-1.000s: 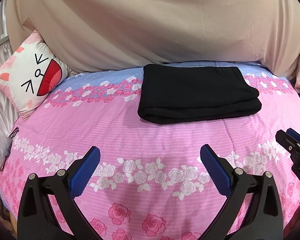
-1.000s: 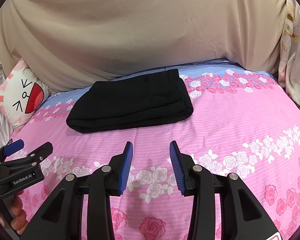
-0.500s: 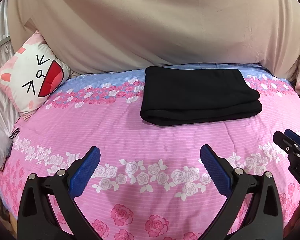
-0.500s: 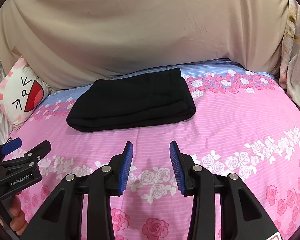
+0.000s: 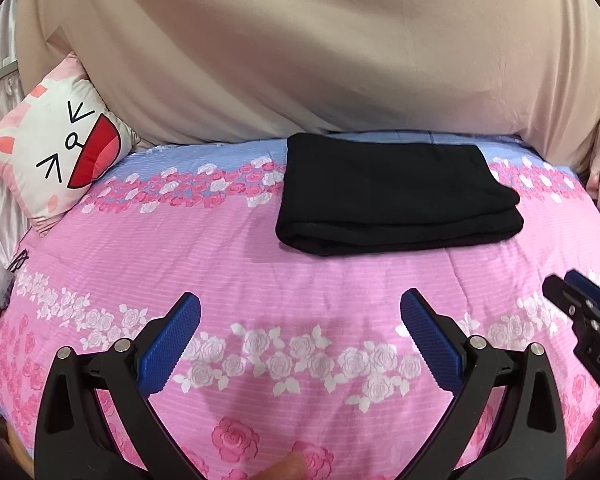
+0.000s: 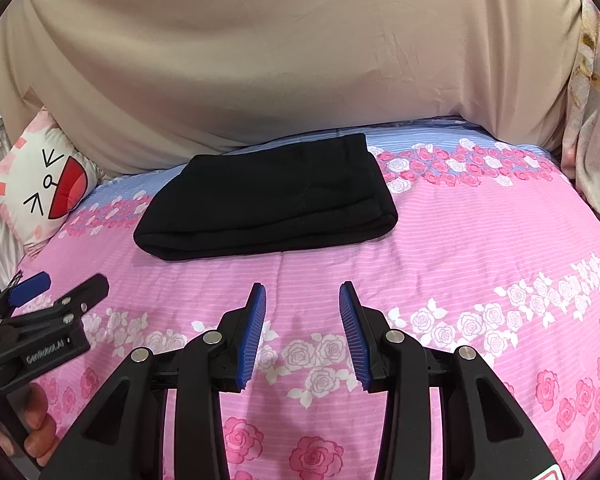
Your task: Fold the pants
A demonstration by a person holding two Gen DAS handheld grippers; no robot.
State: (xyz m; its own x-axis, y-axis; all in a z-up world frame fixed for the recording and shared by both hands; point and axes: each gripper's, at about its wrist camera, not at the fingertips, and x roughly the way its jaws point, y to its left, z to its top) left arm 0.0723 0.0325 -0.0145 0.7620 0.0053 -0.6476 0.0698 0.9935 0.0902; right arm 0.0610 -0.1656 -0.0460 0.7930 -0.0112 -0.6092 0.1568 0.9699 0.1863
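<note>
Black pants (image 5: pixel 396 196) folded, lying near bed's (image 5: pixel 220 264) far edge by beige blanket (image 5: pixel 300 60). Left tongs (image 5: pixel 300 336) spread wide, empty; right tongs (image 6: pixel 302 330) parted, empty (both hovering near bed's front edge).

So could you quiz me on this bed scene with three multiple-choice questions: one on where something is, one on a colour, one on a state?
1. Where do the pants lie?
A. on the far part of the bedspread, near the beige cloth
B. between the left gripper's fingers
C. on top of the cat pillow

2. What colour are the pants?
A. pink
B. black
C. beige

3. In what state are the pants?
A. spread out flat at full length
B. hanging from a gripper
C. folded into a neat stack

Answers: 1 A, they rest far beyond both the left gripper and the right gripper, and apart from the cat pillow; 2 B, plainly black on the pink flowers; 3 C, layered edges show along the near side.
</note>
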